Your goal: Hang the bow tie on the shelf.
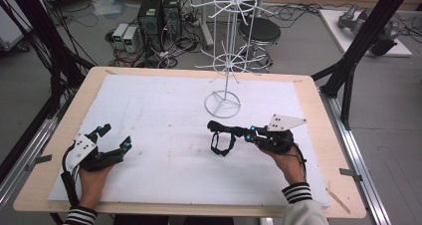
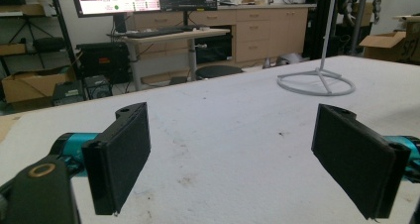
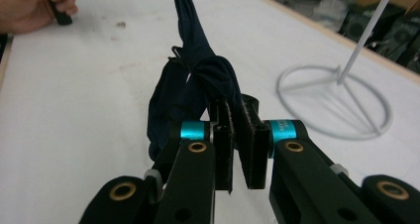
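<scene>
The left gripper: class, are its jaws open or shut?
Open. The left gripper has its two black pads standing far apart, with bare white table between them and nothing held.

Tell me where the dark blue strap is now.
In the high view the dark blue strap sits right of centre, pinched by the right tongs, near the white rack's ring base.

We see white mat (image 1: 164,135) over pale wood counter (image 1: 318,110). White wire stand (image 1: 224,60). Dark navy strap (image 3: 193,80). Both claws black with teal joints: left claw (image 1: 115,137), right claw (image 1: 238,131). Black-and-white striped sleeves (image 1: 297,191).
</scene>
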`<act>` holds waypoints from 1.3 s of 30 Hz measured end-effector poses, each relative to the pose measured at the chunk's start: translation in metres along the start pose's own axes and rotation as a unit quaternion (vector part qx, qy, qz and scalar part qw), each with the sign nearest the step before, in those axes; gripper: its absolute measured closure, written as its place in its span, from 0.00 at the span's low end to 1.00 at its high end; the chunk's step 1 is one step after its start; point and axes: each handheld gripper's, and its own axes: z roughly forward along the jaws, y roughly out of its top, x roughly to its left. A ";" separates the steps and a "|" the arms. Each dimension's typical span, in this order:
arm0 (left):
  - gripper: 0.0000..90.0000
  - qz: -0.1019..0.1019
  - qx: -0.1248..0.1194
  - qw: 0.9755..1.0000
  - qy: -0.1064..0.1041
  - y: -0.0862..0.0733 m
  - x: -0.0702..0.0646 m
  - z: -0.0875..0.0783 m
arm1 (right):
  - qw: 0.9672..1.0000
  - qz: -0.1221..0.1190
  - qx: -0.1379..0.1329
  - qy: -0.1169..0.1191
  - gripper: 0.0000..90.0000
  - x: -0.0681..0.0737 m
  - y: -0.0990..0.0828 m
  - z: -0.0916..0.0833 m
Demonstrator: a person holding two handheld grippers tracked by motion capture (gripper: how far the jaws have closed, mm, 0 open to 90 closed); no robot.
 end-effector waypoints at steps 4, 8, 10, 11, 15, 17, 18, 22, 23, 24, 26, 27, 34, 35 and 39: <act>0.17 0.000 0.000 1.000 0.000 0.000 0.000 0.000 | 1.000 0.001 -0.027 -0.006 0.95 0.000 0.002 -0.003; 0.17 0.001 0.000 1.000 0.000 0.000 0.000 0.000 | 0.999 0.006 -0.052 -0.014 0.95 0.000 0.004 -0.007; 0.17 0.001 0.000 1.000 0.000 0.000 0.000 0.000 | 0.997 0.014 -0.067 -0.019 0.95 0.001 0.005 -0.009; 0.17 0.001 0.000 1.000 0.000 0.000 0.000 0.000 | 0.997 0.015 -0.076 -0.021 0.95 0.001 0.006 -0.011; 0.17 0.000 0.000 1.000 0.000 0.000 0.000 0.000 | 0.995 0.021 -0.092 -0.034 0.95 0.002 0.008 -0.013; 0.17 0.000 0.000 1.000 0.000 0.000 0.000 0.000 | 0.995 0.019 -0.093 -0.037 0.95 0.003 0.009 -0.012; 0.17 -0.001 0.000 1.000 0.000 0.000 0.000 0.000 | 0.995 0.019 -0.095 -0.038 0.95 0.003 0.009 -0.012; 0.17 -0.001 0.000 1.000 0.000 0.000 0.000 0.000 | 0.992 0.021 -0.111 -0.047 0.95 0.005 0.011 -0.012; 0.17 0.000 0.000 1.000 0.000 0.000 0.000 0.000 | 0.992 0.022 -0.116 -0.050 0.95 0.005 0.012 -0.013; 0.17 0.000 -0.001 1.000 0.000 0.000 0.000 0.000 | 0.991 0.022 -0.121 -0.054 0.95 0.005 0.012 -0.013; 0.17 0.000 0.000 1.000 0.000 0.000 0.000 0.000 | 0.989 0.023 -0.131 -0.059 0.95 0.006 0.014 -0.014; 0.17 0.000 0.000 1.000 0.000 0.000 0.000 0.000 | 0.989 0.023 -0.136 -0.062 0.95 0.006 0.015 -0.015; 0.17 0.000 0.000 1.000 0.000 0.000 0.000 0.000 | 0.982 0.035 -0.172 -0.073 0.95 0.004 0.021 -0.020; 0.17 0.000 0.000 1.000 0.000 0.000 0.000 0.000 | 0.981 0.036 -0.175 -0.073 0.95 0.004 0.023 -0.021; 0.17 0.000 -0.001 1.000 0.000 0.000 0.000 0.000 | 0.979 0.037 -0.186 -0.080 0.95 0.002 0.028 -0.023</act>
